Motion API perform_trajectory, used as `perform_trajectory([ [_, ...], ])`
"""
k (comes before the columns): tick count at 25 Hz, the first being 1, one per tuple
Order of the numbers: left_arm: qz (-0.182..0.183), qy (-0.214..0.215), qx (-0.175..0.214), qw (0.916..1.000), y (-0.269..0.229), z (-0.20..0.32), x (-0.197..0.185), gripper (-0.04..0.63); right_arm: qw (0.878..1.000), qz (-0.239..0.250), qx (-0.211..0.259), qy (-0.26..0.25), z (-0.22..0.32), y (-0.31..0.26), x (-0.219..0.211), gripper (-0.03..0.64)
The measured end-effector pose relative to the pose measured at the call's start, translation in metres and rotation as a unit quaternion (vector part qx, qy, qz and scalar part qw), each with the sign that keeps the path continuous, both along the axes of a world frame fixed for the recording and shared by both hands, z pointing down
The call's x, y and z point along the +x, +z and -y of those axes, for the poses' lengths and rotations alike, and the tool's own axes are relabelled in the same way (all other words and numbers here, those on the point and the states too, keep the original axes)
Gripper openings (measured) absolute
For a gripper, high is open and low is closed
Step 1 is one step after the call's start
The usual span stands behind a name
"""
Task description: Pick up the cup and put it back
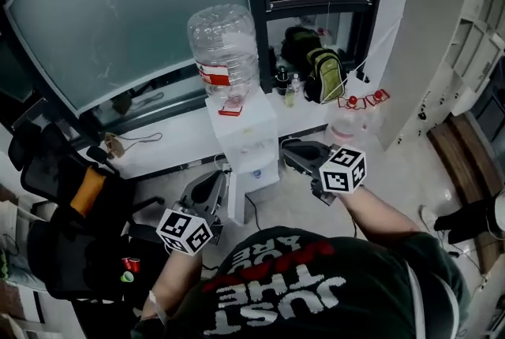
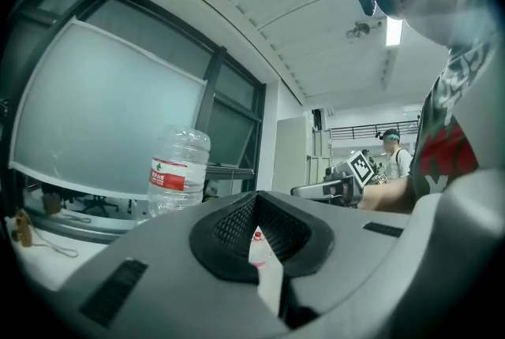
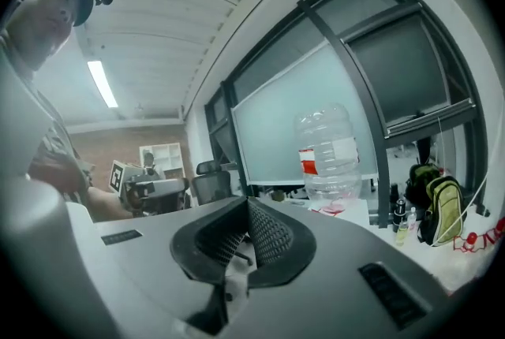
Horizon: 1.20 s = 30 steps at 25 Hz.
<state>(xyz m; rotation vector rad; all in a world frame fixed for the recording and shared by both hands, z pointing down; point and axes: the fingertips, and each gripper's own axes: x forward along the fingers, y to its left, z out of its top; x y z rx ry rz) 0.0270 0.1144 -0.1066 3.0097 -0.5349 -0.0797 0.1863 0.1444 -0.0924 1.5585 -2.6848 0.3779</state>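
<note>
Nearest the camera is the person's dark shirt. It is printed in white with "JUST THE" and "ARE"; the red line between them cannot be read.

Tool state:
- Left gripper: jaws closed pad to pad, nothing between them.
- Right gripper: jaws closed in the same way, empty.
- Both point roughly level at the white water dispenser, one on each side of it.

Cup location: neither gripper carries a cup, and no view settles which object is the task's cup. Candidates:
- Small red cups on a dark surface, lower than the left gripper and off to its left. The left hand is nearer. They are too small to tell their axis.
- Pale translucent vessel, upright, just beyond the right gripper. The right hand is nearer.
- Red item on the dispenser top at the foot of the bottle, ahead of and between both grippers. Its shape is unclear.

Stage: the scene fits a cup standing ready for pickup as well as a cup already set back.

Farther off, the bottle stands neck-down on the dispenser. It has a red label with a white band, and the print is too small to read. Beyond it are a white ledge and a black-and-green backpack
</note>
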Motion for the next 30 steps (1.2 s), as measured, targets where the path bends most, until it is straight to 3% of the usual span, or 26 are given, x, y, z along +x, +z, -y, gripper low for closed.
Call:
perform_trajectory([
  [6,-0.005,-0.002,-0.008,1.0000,0.007,0.012,-0.022,0.008,1.000,-0.025,0.001,0.004,0.009,0.004,-0.020,0.034],
  [13,-0.019,-0.005,-0.013,0.9997,0.007,0.018,-0.022,0.008,0.999,-0.052,-0.004,0.000,0.013,0.000,-0.020,0.032],
  [30,-0.026,-0.018,-0.028,0.9991,0.011,0.015,-0.024,0.008,0.998,-0.060,-0.008,-0.010,0.009,0.002,-0.019,0.032],
])
